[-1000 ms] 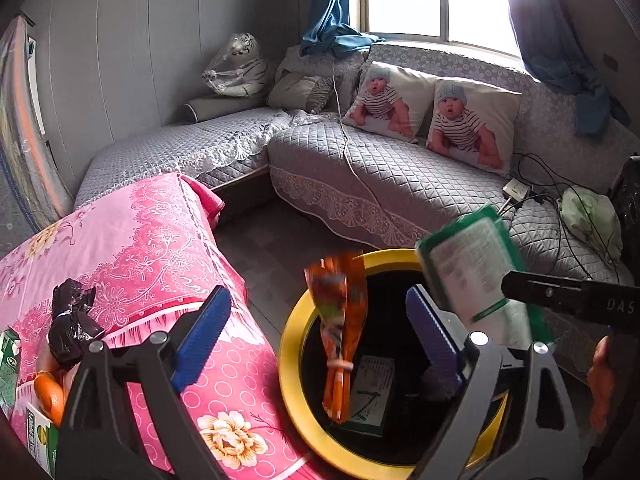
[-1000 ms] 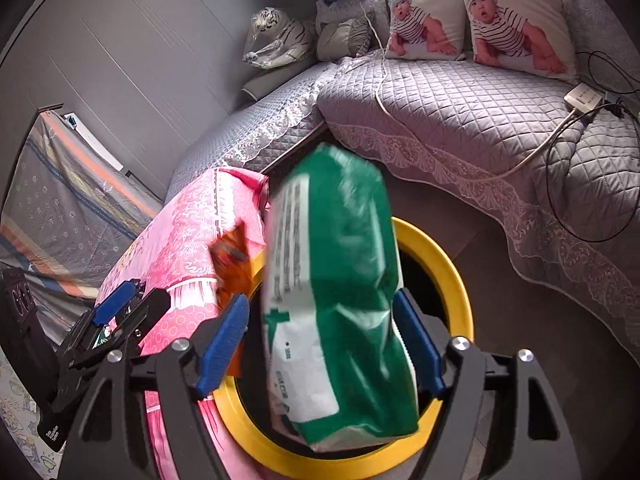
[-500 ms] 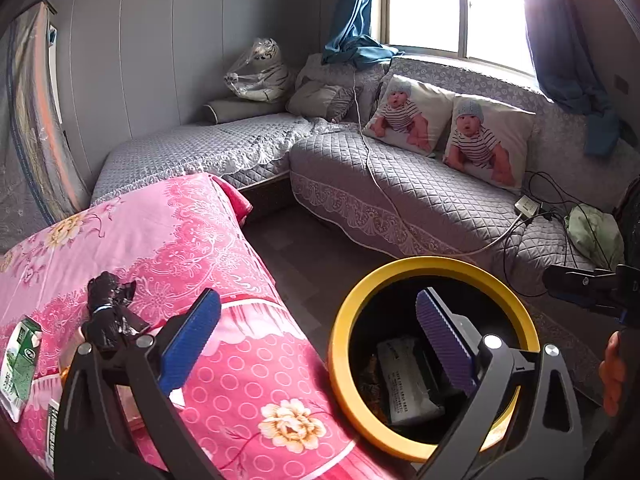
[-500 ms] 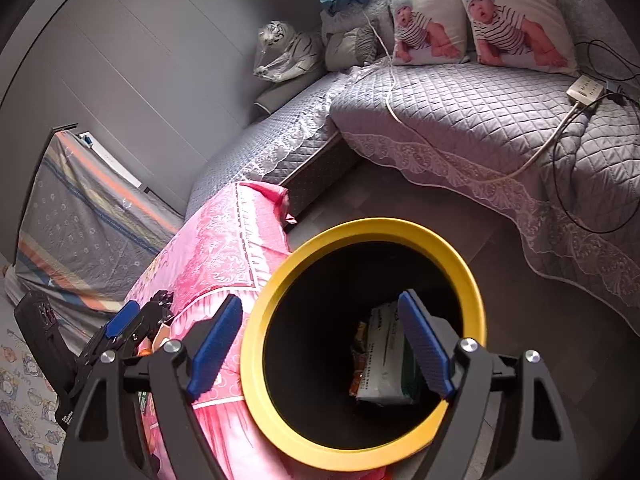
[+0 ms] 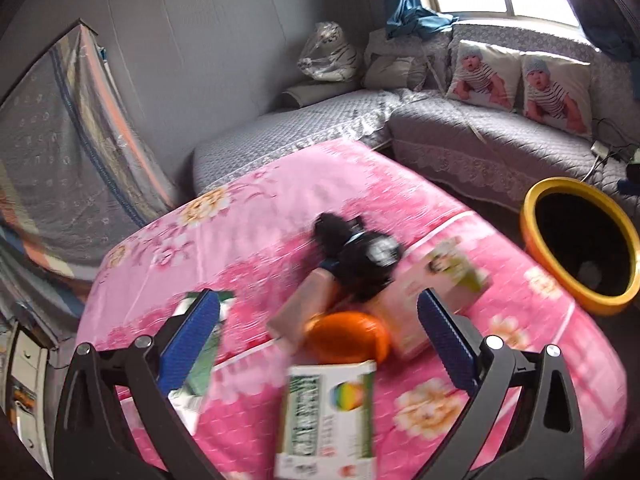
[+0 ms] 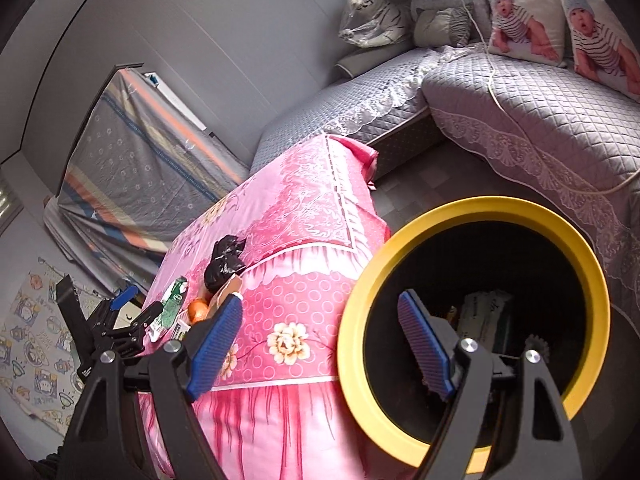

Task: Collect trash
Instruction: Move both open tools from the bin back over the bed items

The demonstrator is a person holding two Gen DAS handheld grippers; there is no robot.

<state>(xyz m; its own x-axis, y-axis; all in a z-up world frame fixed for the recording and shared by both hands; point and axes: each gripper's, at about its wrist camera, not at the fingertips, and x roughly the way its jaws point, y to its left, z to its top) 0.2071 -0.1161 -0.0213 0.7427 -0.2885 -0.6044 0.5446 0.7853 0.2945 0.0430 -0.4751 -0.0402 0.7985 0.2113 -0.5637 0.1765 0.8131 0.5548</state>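
Trash pile [image 5: 344,320] sits on pink table [image 5: 280,208]; my left gripper [image 5: 316,340] hovers over it spread wide, empty. Right gripper [image 6: 320,344] released above yellow bin [image 6: 400,264], also empty.

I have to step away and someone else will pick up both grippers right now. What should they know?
Left gripper: open, empty, over the pile on the pink table.
Right gripper: open, empty, at the yellow-rimmed bin.
Done: a white-and-green packet lies in the bin, with something orange beside it.
Left on the table: black bag, orange round item, green-and-white carton, pink box, a brownish item under the bag, and a green carton by the left fingers. Carry each to the bin.
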